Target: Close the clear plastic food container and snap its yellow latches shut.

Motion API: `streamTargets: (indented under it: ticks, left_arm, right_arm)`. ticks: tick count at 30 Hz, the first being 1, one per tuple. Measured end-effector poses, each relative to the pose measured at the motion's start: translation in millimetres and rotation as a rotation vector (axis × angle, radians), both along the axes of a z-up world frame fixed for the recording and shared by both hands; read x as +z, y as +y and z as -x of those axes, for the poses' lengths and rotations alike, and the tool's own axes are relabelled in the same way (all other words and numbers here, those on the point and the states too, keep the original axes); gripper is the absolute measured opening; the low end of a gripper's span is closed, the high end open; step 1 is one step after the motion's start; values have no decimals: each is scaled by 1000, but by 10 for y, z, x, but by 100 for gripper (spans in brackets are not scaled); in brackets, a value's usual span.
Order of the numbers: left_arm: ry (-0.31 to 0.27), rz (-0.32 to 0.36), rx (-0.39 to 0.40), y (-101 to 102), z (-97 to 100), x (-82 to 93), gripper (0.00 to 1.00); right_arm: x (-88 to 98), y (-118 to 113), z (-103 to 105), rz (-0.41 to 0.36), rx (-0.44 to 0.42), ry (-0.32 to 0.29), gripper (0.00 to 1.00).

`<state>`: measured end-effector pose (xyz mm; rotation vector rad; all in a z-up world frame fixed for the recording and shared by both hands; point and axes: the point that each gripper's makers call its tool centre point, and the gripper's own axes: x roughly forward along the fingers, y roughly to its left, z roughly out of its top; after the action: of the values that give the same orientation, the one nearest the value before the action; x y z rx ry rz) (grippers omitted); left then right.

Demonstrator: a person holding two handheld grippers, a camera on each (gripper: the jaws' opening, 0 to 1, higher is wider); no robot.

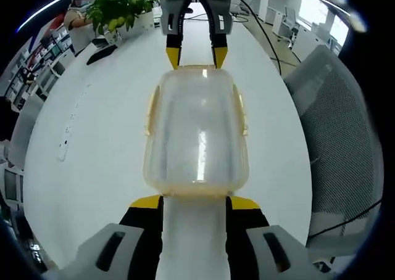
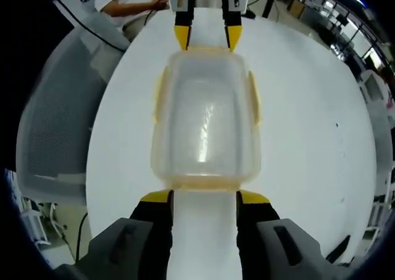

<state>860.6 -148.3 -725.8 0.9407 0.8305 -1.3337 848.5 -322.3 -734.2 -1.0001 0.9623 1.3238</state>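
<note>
the clear container (image 1: 196, 132) sits on the white counter (image 1: 92, 138) with its lid on, between the two grippers, which face each other at its short ends. the left gripper (image 1: 195, 201) and right gripper (image 2: 204, 197) both stand open, tips just beside the rim. the yellow latches (image 1: 150, 110) lie along the long sides, apparently not fully down. best to brace one end and press each latch squarely down, one side at a time.
</note>
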Motion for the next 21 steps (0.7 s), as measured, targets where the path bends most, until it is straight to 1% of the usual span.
streamTargets:
  ticks: [6,8,9,12,15,18,21]
  left_arm:
    - [3,12,42,41,-2,55,36]
    - [-2,24,72,49,-19,89,36]
    - [-7,30,91,55,-34,105,36]
    - [-5,49,137,64,-48,154,36]
    - [-19,64,176,80,-62,197,36]
    - [-17,77,221,90,-57,215,36]
    - [-15,74,270,118,-49,220,36]
  right_arm:
    - [72,-34,-13,-15,-38,-16,38]
    - [114,-43,-34,-26,-62,-26,38]
    - [141,-50,-48,-33,-89,-30,38]
    - [195,-57,-67,-50,-123,-38,38]
    - [238,-57,-75,-62,-164,-48,38]
    - [267,-63,-101,-74,-226,-60,36]
    - [291,-64,-109,-84,-259,-68,35]
